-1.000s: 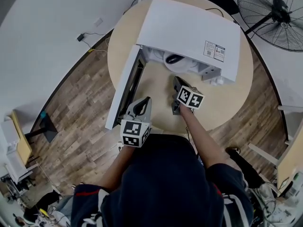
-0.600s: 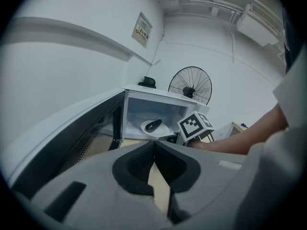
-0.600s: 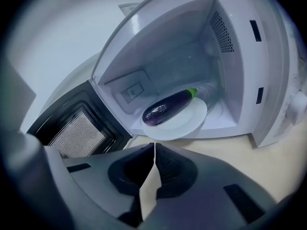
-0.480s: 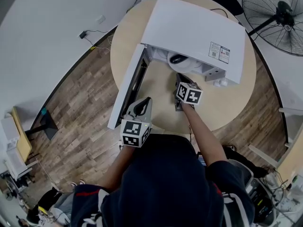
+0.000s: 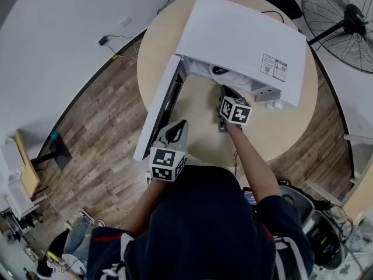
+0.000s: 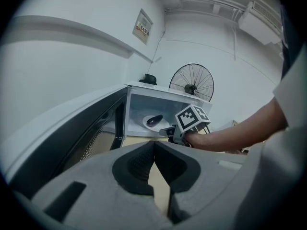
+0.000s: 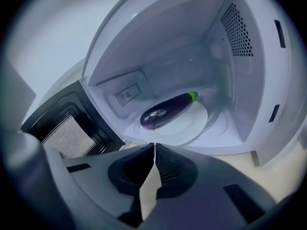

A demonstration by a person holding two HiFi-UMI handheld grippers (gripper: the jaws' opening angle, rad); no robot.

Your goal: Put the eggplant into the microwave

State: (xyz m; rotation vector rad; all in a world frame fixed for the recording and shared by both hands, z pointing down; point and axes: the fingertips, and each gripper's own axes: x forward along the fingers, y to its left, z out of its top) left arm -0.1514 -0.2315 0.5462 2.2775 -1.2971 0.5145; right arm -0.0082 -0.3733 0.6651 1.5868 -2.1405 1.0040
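the placing step looks done: the one eggplant lies on the one white plate inside the one microwave, at 12 o'clock from the right gripper, whose jaws are pressed together on nothing just outside the opening. the left gripper, likewise closed and empty, has the one open door at its 9 o'clock, so the next move, i judge, calls for swinging that door to. two grippers in all.
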